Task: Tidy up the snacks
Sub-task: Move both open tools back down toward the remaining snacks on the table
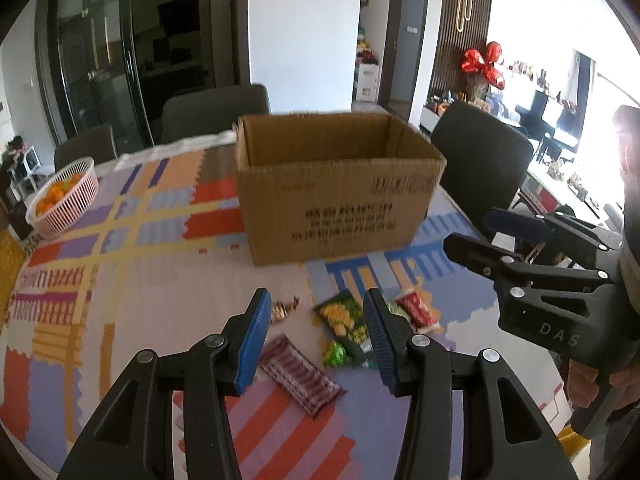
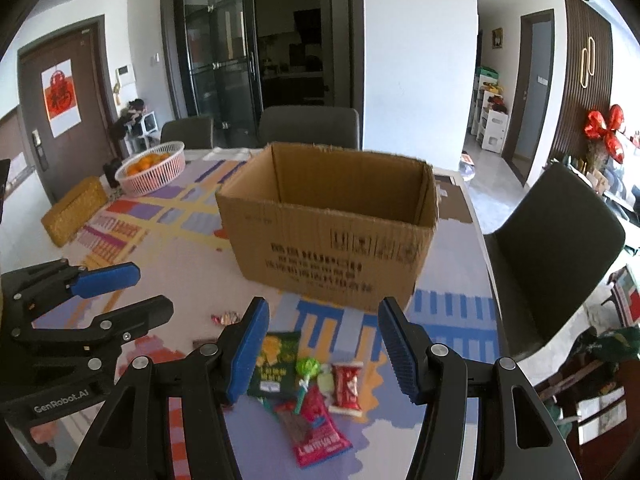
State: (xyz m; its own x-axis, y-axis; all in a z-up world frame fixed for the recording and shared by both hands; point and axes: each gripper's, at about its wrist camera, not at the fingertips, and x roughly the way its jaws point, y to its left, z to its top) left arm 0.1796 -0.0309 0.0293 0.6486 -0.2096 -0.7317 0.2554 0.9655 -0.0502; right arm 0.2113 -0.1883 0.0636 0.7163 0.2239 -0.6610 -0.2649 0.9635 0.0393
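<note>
Table: patterned cloth [image 1: 168, 276] in blocks of purple, red, yellow and blue covers the top.
Box: open cardboard box [image 1: 340, 200], upright, sits at 12 o'clock from both grippers; printed text on its near wall (blurred, unreadable); inside wall bare as far as visible.
Snacks: small cluster lies on the cloth in front of the box, at 6 o'clock from it, apart from its wall.
Snack detail, left wrist view: striped maroon packet [image 1: 300, 376], green-yellow packet [image 1: 344, 316], red packet [image 1: 418, 308], twisted candy [image 1: 284, 308].
Snack detail, right wrist view: pink-red packet [image 2: 316, 432] nearest the camera, green lollipop [image 2: 307, 368] lying across it, red-white bar [image 2: 347, 388] at its 2 o'clock.
Left gripper: left gripper [image 1: 316, 340] above the cluster, jaws apart, nothing between the blue pads [image 1: 252, 340].
Right gripper: right gripper [image 2: 324, 352] likewise released, jaws apart over the snacks, nothing clamped.
Relative position: each gripper shows in the other's view, at 3 o'clock and 9 o'clock respectively.
Basket: pink basket [image 2: 154, 176] of oranges at 10 o'clock, well apart from the box.
Chairs: dark chairs [image 2: 310, 126] stand around the table.
</note>
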